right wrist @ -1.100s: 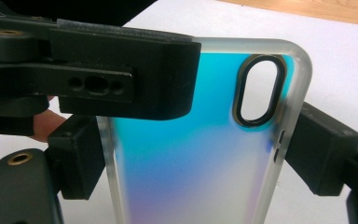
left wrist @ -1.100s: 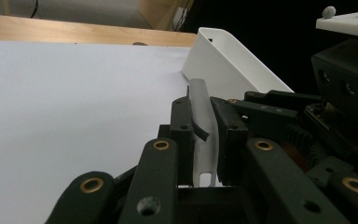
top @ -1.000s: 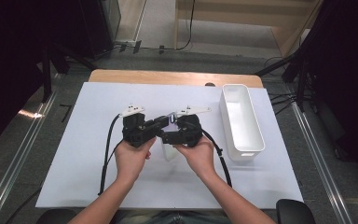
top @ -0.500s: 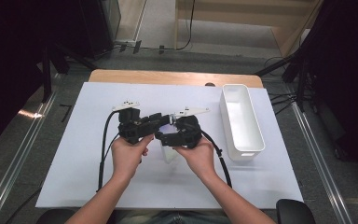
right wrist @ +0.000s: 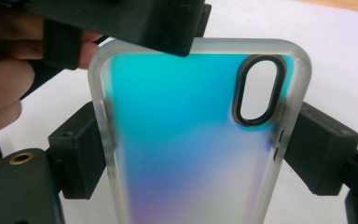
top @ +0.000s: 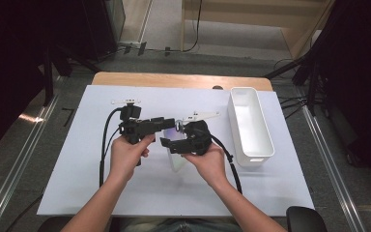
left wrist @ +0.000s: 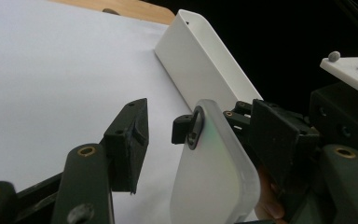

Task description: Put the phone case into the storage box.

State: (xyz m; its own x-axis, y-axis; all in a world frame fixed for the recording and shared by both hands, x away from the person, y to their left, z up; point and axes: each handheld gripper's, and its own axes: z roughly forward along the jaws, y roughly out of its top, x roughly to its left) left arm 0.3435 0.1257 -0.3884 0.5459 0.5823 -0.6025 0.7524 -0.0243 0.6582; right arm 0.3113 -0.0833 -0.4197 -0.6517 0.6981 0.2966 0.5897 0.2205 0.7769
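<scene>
Phone case (right wrist: 186,140) up off counter (top: 77,193) mid-front, clamped by long edges in my right tongs (right wrist: 191,154), so camera-hole end stays exposed for second grip. My left tongs (left wrist: 200,140) just been opening: jaws wide, straddling that end, pads clear. Both hands meet at centre, wrists turned inward, tongs tip to tip. White bin (top: 251,125) at right, apart.

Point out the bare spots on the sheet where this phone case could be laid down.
Free: the white sheet left of the left gripper, and its far strip toward the wooden edge. Crowded: the middle, where the right gripper clamps the phone case, and beside the white bin.
</scene>
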